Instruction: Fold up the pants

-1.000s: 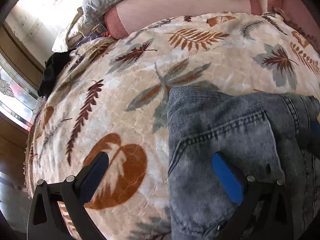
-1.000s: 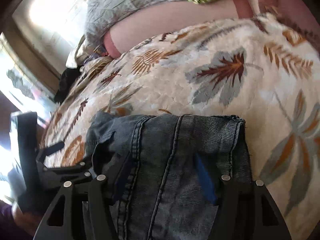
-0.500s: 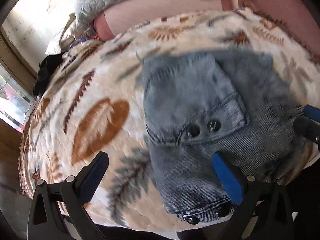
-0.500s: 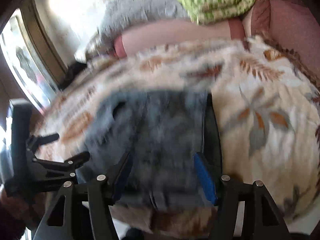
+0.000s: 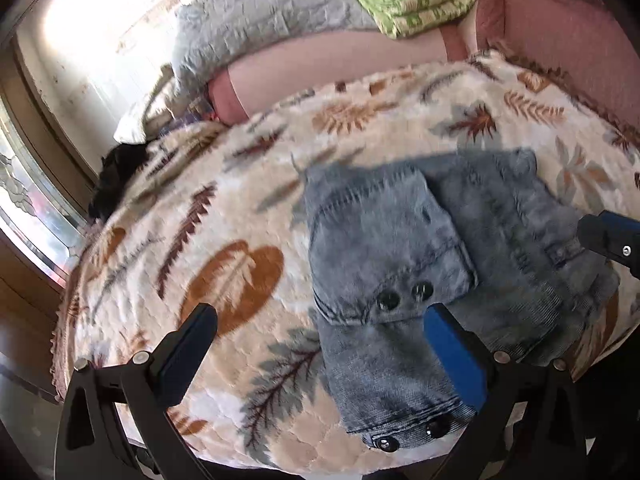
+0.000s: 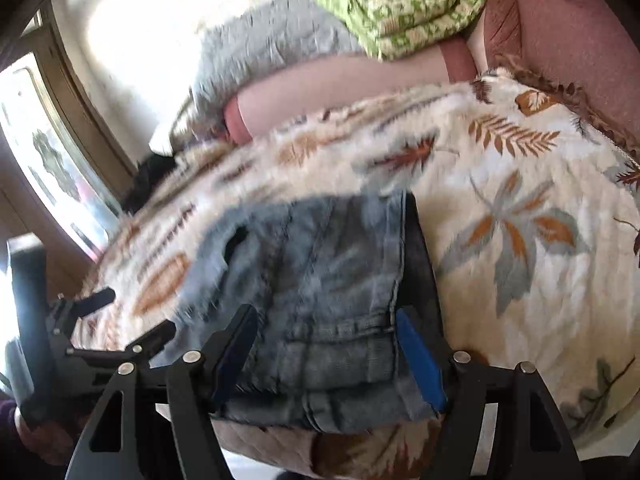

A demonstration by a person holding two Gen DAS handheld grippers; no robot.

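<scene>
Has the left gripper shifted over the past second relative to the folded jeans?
Yes. The left gripper has pulled back toward the bedspread's near edge; the jeans now lie farther ahead, fully in view.

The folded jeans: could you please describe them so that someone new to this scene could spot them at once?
Start from the cream blanket with brown and grey leaf prints that covers the bed. Near its front edge lies a compact bundle of faded blue-grey denim, the folded jeans. They are the only denim there, and a pocket flap with two dark snap buttons faces up.
</scene>
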